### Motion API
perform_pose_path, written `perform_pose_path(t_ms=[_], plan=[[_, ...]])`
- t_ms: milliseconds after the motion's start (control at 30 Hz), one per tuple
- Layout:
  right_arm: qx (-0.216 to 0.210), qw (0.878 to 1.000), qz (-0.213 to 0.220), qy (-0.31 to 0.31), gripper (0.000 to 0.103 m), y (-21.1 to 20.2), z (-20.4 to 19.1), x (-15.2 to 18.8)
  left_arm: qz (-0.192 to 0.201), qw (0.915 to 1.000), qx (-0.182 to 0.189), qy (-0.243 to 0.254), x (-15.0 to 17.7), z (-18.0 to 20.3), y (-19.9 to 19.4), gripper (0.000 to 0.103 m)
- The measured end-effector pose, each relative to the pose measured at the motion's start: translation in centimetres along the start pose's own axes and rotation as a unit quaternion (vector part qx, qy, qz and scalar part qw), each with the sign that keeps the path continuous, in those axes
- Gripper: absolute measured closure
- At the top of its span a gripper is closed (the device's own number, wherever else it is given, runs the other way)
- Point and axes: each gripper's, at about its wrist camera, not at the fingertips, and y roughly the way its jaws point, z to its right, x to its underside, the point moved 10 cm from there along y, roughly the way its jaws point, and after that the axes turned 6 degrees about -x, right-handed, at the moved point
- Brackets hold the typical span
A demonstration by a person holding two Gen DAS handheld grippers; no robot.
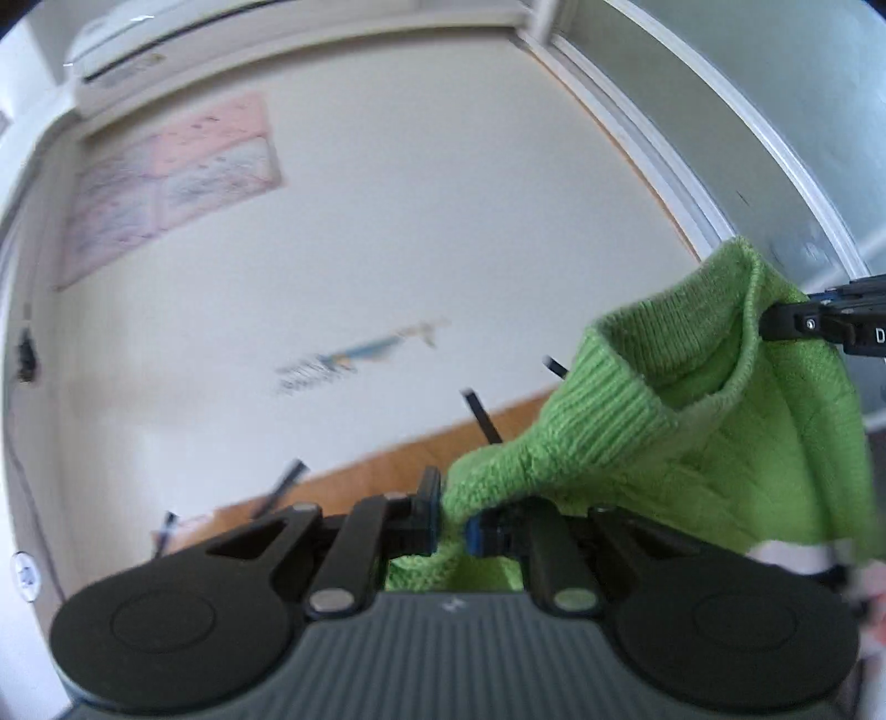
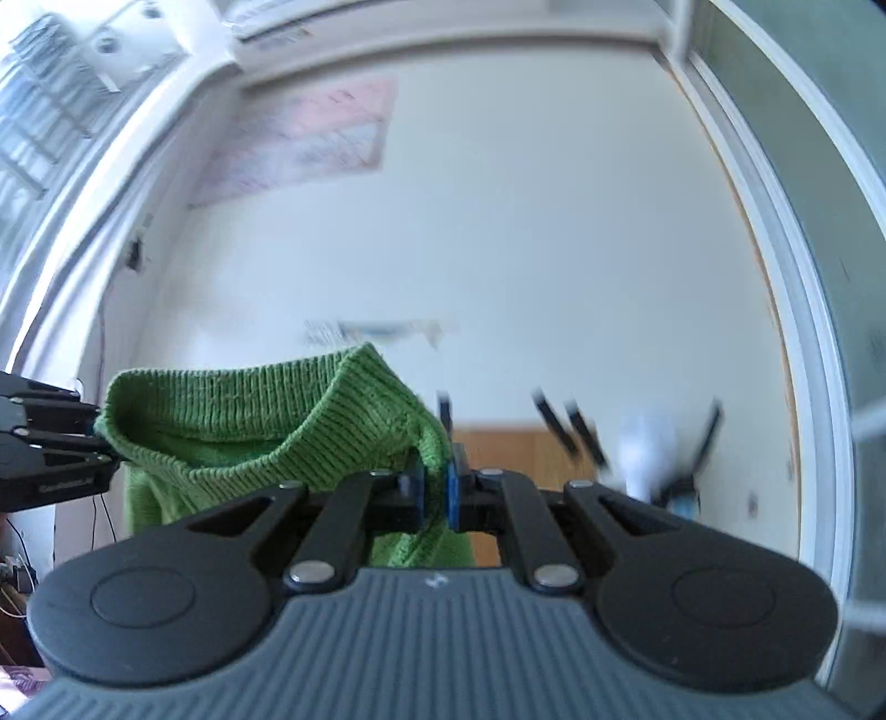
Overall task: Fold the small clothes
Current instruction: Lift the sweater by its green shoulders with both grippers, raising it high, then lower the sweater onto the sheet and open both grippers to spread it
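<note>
A small green knitted garment [image 1: 692, 421] with a ribbed band hangs in the air between both grippers. My left gripper [image 1: 451, 523] is shut on one edge of it, and the cloth runs up to the right. There my right gripper [image 1: 775, 321] pinches the far side of the ribbed opening. In the right wrist view the green knitted garment [image 2: 266, 421] stretches leftward from my right gripper [image 2: 436, 493], which is shut on a fold of it. My left gripper [image 2: 108, 448] grips the left end of the band. The lower part of the garment is hidden behind the gripper bodies.
Both cameras face a pale wall [image 1: 415, 221] with a pink poster [image 1: 166, 183] and an air conditioner [image 1: 138, 44] near the ceiling. A white door frame [image 2: 797, 310] runs down the right. Wooden furniture [image 2: 515, 448] with dark, blurred stand legs shows low down.
</note>
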Motion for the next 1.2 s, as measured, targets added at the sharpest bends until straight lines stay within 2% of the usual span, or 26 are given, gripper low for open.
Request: perform_pose_path(t_ms=[67,167,200,300,400,500,533,567,600,633,667,700,767,800,900,967,1067,1100,1133,1167,1200], plan=[[-0.012,1.0,-0.005,-0.01,0.093,0.2,-0.6,-2.1,-0.002,0.9999,-0.008,-0.007,-0.8,-0.9,-0.3,0.093],[-0.024,0.999,-0.017,-0.017,0.093,0.2,-1.1,-3.2,-0.013,0.9997,-0.019,0.001,-0.4,-1.6,-0.9,0.093],[-0.027,0.999,-0.022,-0.019,0.093,0.0,-1.2,-3.0,-0.018,0.9995,-0.024,0.006,0.3,-1.8,-1.7,0.093],[-0.033,0.998,-0.042,-0.017,0.093,0.4,-1.1,-1.5,-0.042,0.9985,-0.025,0.025,2.6,-1.0,-0.7,0.093],[-0.034,0.996,-0.088,0.005,0.093,2.5,-0.7,2.6,-0.082,0.9952,-0.031,0.044,6.7,0.6,2.5,0.093],[-0.015,0.989,-0.148,0.027,0.092,6.2,0.1,9.7,-0.138,0.9873,-0.04,0.067,13.2,3.4,7.6,0.087],[-0.002,0.985,-0.171,0.031,0.088,7.7,0.4,12.9,-0.172,0.9813,-0.041,0.076,16.6,4.9,9.7,0.076],[0.007,0.978,-0.206,0.03,0.087,9.7,0.6,16.9,-0.209,0.9732,-0.04,0.088,20.4,6.3,11.4,0.071],[0.008,0.968,-0.251,0.021,0.074,11.5,0.7,20.7,-0.248,0.9633,-0.033,0.098,24.2,7.7,12.4,0.072],[0.027,0.952,-0.304,0.016,0.067,12.2,1.4,25.8,-0.289,0.9516,-0.026,0.102,28.0,8.6,12.9,0.074],[0.045,0.938,-0.343,0.022,0.068,11.9,2.0,29.6,-0.319,0.9427,-0.021,0.096,31.2,9.2,12.7,0.075],[0.048,0.923,-0.38,0.04,0.068,11.4,2.5,32.5,-0.337,0.9379,-0.011,0.083,33.6,9.5,11.8,0.075],[0.024,0.899,-0.427,0.093,0.067,8.2,3.2,37.6,-0.361,0.931,0.009,0.055,37.0,9.2,9.6,0.073],[0.015,0.891,-0.442,0.103,0.067,6.4,3.5,39.3,-0.37,0.9275,0.012,0.048,38.2,8.5,8.6,0.07],[-0.005,0.873,-0.478,0.1,0.056,2.1,3.7,42.9,-0.398,0.9164,0.007,0.046,41.1,5.5,6.6,0.049],[-0.018,0.865,-0.491,0.101,0.049,0.7,3.7,44.0,-0.425,0.9042,-0.004,0.044,43.0,3.7,5.4,0.036],[-0.022,0.86,-0.494,0.124,0.047,0.0,3.9,44.1,-0.474,0.8806,-0.001,0.017,46.2,2.2,3.6,0.022],[-0.024,0.858,-0.492,0.142,0.048,0.4,3.9,43.8,-0.488,0.8728,0.006,0.004,47.0,2.1,3.2,0.022],[-0.029,0.853,-0.493,0.167,0.054,0.5,4.0,43.5,-0.504,0.8636,0.021,-0.013,47.9,2.4,2.5,0.023],[-0.039,0.845,-0.495,0.197,0.067,0.5,4.0,43.2,-0.508,0.8604,0.029,-0.022,48.3,2.4,2.2,0.026],[-0.048,0.838,-0.494,0.227,0.096,0.6,4.0,42.9,-0.497,0.8666,0.029,-0.029,48.1,2.5,1.9,0.031]])
